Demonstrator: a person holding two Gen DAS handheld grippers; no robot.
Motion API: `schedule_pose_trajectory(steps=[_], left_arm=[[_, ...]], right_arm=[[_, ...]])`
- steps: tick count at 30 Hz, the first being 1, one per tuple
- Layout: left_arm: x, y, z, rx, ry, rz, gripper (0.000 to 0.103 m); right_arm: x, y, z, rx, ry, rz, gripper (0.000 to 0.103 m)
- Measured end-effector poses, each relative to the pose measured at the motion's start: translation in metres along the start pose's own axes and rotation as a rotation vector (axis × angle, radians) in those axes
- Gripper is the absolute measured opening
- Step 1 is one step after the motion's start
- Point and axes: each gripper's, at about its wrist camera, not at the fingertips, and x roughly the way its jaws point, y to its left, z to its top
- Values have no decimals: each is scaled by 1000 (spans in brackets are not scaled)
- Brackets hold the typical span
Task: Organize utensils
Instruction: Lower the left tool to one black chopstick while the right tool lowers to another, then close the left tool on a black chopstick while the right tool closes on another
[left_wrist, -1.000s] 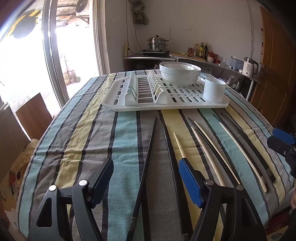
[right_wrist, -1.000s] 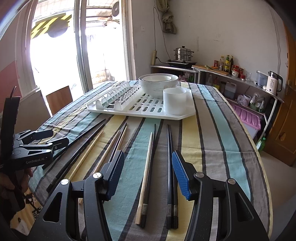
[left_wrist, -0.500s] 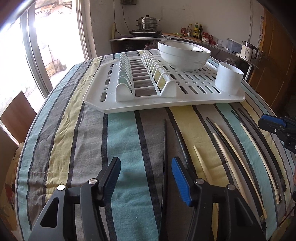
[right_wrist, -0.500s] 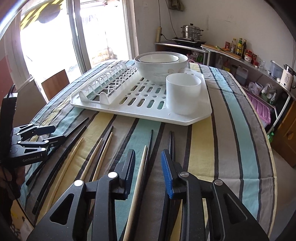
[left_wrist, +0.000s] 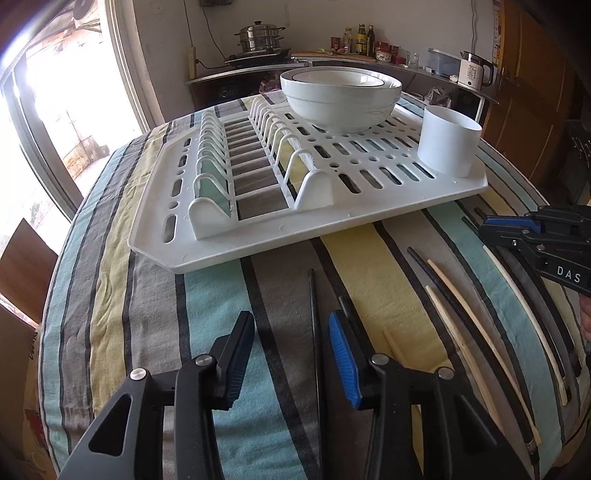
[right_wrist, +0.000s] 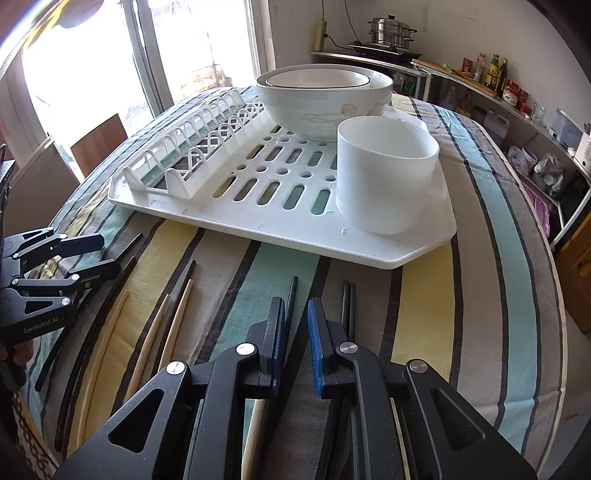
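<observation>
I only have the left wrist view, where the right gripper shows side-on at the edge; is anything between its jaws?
Observer: In its own view, the jaws of the right gripper are closing, with a narrow gap left. A black chopstick lies in that gap near one side, not visibly pinched.
Operator: Thanks. Is the white cup empty?
Observer: The right wrist view looks into the white cup: its inner wall is bare and nothing sticks out.

Chopsticks (left_wrist: 476, 325) before rack (left_wrist: 332, 225)

Near ends of the chopsticks (right_wrist: 291, 306) hidden beneath the right tongs (right_wrist: 295, 325).
</observation>
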Motion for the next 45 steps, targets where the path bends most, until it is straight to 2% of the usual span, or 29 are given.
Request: schedule_pose_trajectory(steps=[8,10,15,22,26,36,45], left_arm=[[5,-10,11,57,17,-5,25],[6,-12,12,65,25,-15,19],[6,-17,13,79,34,-35,6],[1,-16,13,76,29,-33,4],[-18,-10,17,58,-15,-28,4],[-103,9,36,-7,-207,-5,4],[-163,19,33,-70,-334,8,4]], right_arm=[[7,7,6,-39,38,-24,10],[7,9,7,-48,47,-23,6],[7,10,7,-54,45,-14,5],[-11,9,7,-41,-7,16,4],[-34,9,12,-37,-69,32,4],[-112,6,20,-11,-273,38,4],[-161,8,15,-10,-415,22,4]])
